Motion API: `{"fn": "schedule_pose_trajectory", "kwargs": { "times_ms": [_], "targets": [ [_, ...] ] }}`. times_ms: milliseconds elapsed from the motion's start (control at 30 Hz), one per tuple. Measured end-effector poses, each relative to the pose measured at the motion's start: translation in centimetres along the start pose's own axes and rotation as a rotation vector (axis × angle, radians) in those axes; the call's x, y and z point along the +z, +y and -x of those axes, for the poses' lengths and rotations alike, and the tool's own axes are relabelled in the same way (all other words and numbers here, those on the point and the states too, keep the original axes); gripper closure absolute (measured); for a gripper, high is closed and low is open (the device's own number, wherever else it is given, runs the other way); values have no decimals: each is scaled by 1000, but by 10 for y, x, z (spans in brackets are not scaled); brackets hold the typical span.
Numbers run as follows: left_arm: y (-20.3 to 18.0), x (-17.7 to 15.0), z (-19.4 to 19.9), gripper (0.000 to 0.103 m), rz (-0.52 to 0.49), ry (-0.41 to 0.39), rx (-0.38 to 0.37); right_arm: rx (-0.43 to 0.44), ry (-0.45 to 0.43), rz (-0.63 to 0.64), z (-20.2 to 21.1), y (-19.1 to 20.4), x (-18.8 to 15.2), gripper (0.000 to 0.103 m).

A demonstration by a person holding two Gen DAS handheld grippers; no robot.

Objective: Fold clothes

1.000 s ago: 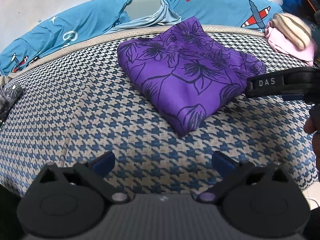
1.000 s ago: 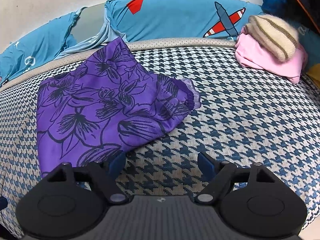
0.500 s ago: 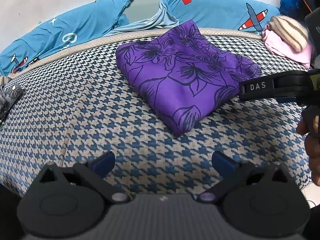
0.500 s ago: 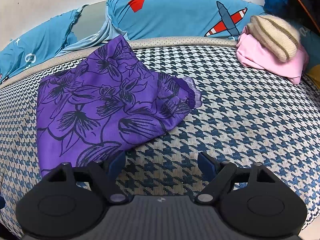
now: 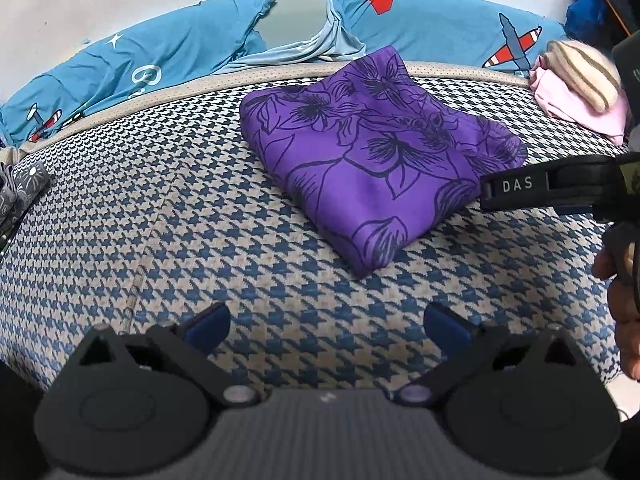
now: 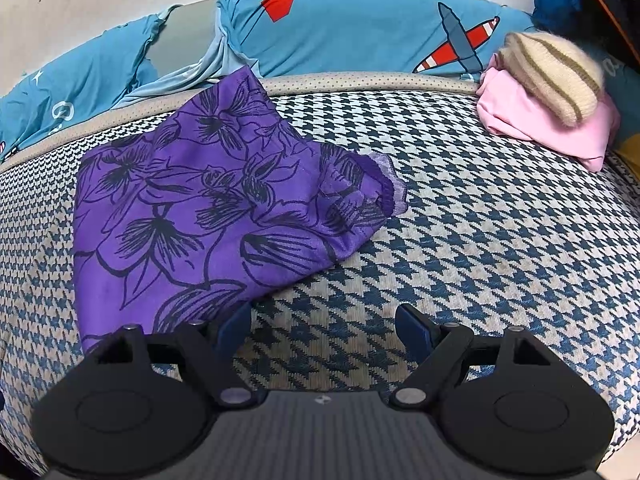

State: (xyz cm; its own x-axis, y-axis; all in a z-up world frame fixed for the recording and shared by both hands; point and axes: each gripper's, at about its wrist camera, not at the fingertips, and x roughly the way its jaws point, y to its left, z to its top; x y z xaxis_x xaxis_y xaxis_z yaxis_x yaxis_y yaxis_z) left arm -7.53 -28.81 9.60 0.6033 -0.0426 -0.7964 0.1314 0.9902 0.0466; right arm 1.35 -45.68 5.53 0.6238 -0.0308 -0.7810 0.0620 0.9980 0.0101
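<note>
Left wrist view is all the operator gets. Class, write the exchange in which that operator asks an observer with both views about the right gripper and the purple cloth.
Operator: I see the right gripper side-on only. Open or shut?
Observer: Open, with nothing between its fingers.
Operator: Does it touch the purple cloth?
Observer: One blue fingertip sits at the cloth's near edge; I cannot tell whether they touch.
Operator: What finishes the cloth's right end?
Observer: A pale lilac frilled hem.
</note>
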Motion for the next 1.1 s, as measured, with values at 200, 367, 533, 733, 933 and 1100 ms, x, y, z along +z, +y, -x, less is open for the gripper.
{"fn": "schedule_pose_trajectory", "kwargs": {
  "times_ms": [200,367,533,733,933,1100],
  "targets": [
    [1,0,1,0,7,1,-1,-1,1,2,0,1,0,24],
    [1,0,2,0,12,2,-1,0,1,5,0,1,0,24],
    [3,1,2,0,21,4,-1,0,0,6,-1,1,0,24],
    [3,1,3,0,23,10,0,0,-1,10,0,2,-1,24],
    [3,1,5,0,26,21,1,1,-1,13,-1,2,-1,24],
    [3,1,6,0,31,24,1,2,0,16,-1,3,-1,24]
  ]
}}
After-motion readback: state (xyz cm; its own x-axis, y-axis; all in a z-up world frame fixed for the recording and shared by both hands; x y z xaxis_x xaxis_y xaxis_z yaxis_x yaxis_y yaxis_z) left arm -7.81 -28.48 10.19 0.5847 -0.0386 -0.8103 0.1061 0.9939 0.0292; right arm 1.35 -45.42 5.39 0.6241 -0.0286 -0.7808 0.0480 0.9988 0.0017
